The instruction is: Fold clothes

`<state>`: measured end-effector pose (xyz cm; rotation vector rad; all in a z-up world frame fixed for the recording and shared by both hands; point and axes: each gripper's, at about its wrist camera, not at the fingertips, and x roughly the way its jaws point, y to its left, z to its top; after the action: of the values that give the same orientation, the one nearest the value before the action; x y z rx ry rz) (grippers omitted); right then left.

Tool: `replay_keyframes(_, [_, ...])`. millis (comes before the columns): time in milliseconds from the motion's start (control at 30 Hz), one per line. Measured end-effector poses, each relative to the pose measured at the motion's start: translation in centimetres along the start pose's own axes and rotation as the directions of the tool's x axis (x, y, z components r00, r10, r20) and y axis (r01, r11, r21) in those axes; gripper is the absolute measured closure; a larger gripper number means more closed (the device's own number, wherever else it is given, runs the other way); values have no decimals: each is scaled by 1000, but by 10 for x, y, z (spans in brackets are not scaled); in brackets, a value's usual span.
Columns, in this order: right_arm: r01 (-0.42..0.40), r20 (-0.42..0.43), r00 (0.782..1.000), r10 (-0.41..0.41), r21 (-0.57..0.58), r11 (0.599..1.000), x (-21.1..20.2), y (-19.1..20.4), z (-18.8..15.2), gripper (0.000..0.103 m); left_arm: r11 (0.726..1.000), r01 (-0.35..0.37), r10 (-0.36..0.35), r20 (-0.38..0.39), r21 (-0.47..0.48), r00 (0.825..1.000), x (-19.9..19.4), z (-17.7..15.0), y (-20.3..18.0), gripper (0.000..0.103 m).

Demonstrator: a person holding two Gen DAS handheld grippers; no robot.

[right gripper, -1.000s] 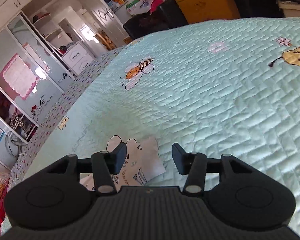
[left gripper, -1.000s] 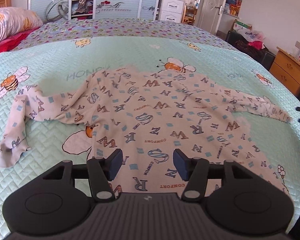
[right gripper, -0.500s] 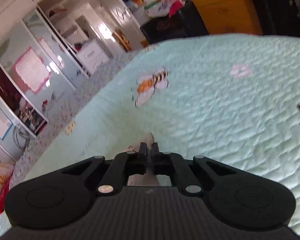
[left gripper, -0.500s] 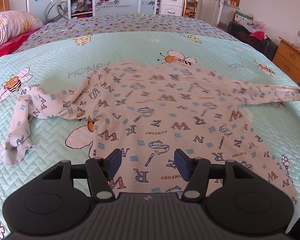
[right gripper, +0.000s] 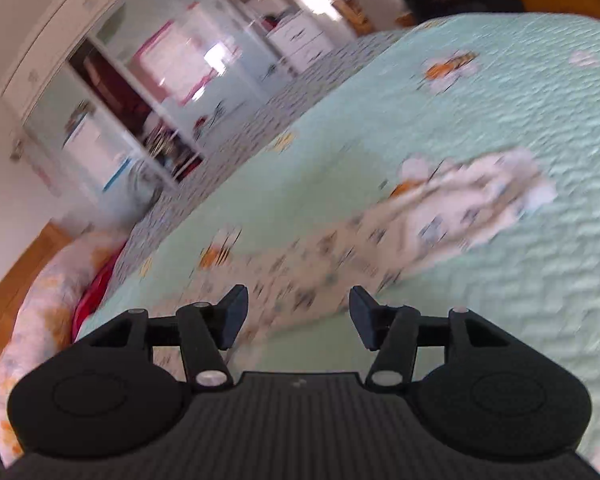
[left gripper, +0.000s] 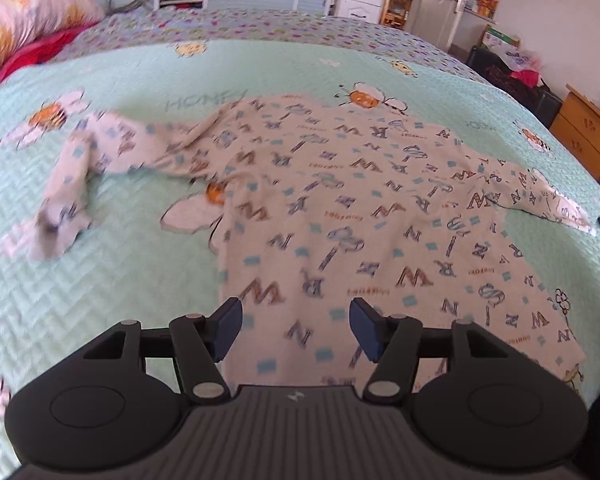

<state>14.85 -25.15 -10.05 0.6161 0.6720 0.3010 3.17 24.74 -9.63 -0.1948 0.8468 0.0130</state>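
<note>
My cream top [left gripper: 340, 216] carries blue and brown letters with small blue squares. Bedspread [left gripper: 100, 280] under it: mint green, quilted chevrons, orange-and-white bees; far edge turns purple floral. Pillow [left gripper: 24, 20] pink-orange. My gripper pads [left gripper: 228, 328] dark blue.

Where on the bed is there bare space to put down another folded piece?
Bare quilt lies left of the letter-print cream top's body, below its crumpled left sleeve, and along the far strip of the mint quilted bedspread before the pink pillow. The middle is covered.
</note>
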Motion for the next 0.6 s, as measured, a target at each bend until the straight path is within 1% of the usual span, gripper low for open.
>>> replay_keyframes(33, [-30, -65, 997, 29, -11, 999, 3, 11, -15, 46, 1000, 3, -3, -2, -14, 1000, -6, -6, 3, 41])
replay_keyframes(67, [-55, -134, 990, 51, -25, 998, 6, 19, -28, 46, 1000, 10, -10, -6, -26, 1000, -12, -13, 6, 41])
replay_keyframes(100, [-59, -201, 978, 49, -45, 997, 7, 26, -40, 46, 999, 21, -21, -12, -37, 1000, -19, -21, 8, 41])
replay_keyframes(167, [-39, -301, 954, 14, -79, 996, 5, 35, -59, 46, 998, 39, -41, -34, -43, 999, -28, -37, 10, 40])
replay_keyframes(200, [-37, -341, 940, 5, -88, 995, 1, 36, -67, 46, 998, 40, -41, -46, -40, 998, -31, -45, 10, 40])
replay_keyframes(233, [-31, -366, 931, -2, -84, 996, -4, 35, -73, 46, 999, 35, -37, -53, -41, 998, -33, -50, 11, 40])
replay_keyframes(333, [-41, -424, 905, 33, -10, 999, -14, 25, -86, 46, 995, 35, -39, -48, -90, 998, -34, -62, 19, 39])
replay_keyframes(400, [-36, -438, 898, 49, 39, 999, -19, 17, -99, 46, 986, 41, -49, -46, -162, 998, -32, -65, 29, 39])
replay_keyframes(433, [-32, -436, 898, 58, 66, 997, -19, 13, -103, 46, 979, 44, -54, -46, -201, 997, -31, -66, 34, 39])
replay_keyframes(467, [-36, -435, 897, 78, 103, 994, -17, 9, -105, 46, 967, 54, -69, -50, -247, 996, -29, -67, 40, 39])
replay_keyframes(533, [-49, -428, 895, 125, 184, 982, -15, 5, -109, 46, 933, 92, -119, -58, -349, 991, -26, -68, 51, 39])
replay_keyframes(600, [-65, -422, 891, 167, 246, 967, -13, 1, -113, 46, 884, 149, -189, -46, -444, 981, -22, -72, 58, 36])
